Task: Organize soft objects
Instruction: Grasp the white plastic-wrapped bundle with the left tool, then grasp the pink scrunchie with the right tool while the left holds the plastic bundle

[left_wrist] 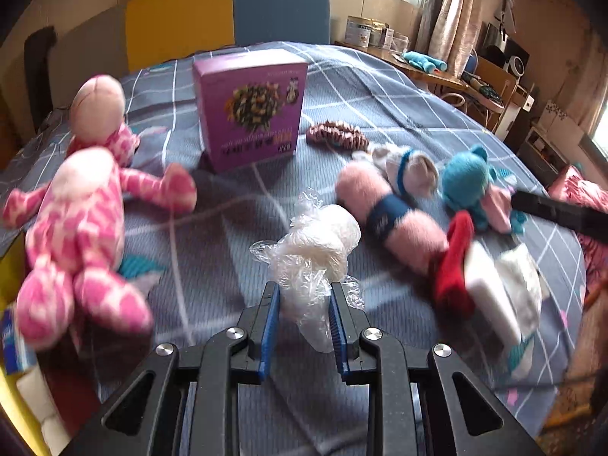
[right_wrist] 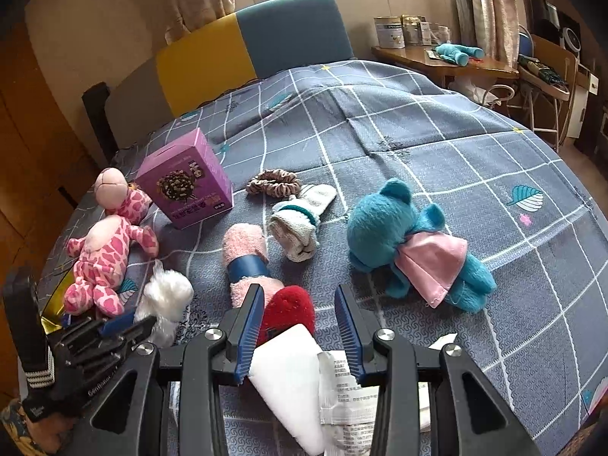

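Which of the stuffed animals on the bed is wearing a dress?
The fuzzy blue plush bear, lying right of the rolled socks, wears a pink dress. The pink spotted plush toy beside the purple cardboard box wears nothing.

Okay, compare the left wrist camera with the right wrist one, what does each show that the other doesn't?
Left wrist only: the left tool head-on, clamped on the plastic-wrapped white bundle. Right wrist only: printed text on the white packet between the right tool pads, and the blue bear's whole pink dress. Both: the purple box, pink spotted plush and rolled pink towel.
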Motion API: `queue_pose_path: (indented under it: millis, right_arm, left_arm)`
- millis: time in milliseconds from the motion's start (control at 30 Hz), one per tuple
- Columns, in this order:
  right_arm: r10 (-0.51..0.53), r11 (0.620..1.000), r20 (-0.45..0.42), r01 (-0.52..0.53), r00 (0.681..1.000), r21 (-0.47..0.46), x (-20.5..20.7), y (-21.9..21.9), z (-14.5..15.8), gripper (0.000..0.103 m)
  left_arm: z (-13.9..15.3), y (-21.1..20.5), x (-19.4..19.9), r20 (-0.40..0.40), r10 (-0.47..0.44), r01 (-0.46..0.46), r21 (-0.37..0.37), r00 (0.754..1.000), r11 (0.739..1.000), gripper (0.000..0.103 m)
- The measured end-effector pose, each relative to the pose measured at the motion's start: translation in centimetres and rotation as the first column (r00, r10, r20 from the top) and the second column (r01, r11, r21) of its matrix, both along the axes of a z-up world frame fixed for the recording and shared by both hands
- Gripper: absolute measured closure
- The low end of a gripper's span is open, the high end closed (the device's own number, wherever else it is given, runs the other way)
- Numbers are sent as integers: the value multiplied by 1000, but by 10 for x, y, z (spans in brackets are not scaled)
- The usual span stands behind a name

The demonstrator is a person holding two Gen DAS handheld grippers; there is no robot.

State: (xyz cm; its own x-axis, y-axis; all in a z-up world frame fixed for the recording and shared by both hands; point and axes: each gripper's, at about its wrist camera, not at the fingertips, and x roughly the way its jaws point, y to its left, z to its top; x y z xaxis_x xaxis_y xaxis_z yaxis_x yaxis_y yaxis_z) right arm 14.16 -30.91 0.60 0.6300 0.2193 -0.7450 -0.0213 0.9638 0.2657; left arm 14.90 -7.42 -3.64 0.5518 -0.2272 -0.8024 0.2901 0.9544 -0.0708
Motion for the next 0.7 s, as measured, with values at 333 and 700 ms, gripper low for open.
queue_pose_path:
  millis: [333,700]
  right_arm:
    - [233,961,-35,-236,972,-145,83,55,10,61]
    - [326,873,-243,-390,913,-293,203,85,-35,38]
  left_arm:
    - [-19,20,-12,-32,0,-1,-15,999,1000,77]
    - [-23,29,-3,-64,9,-15,-89,998,996,73]
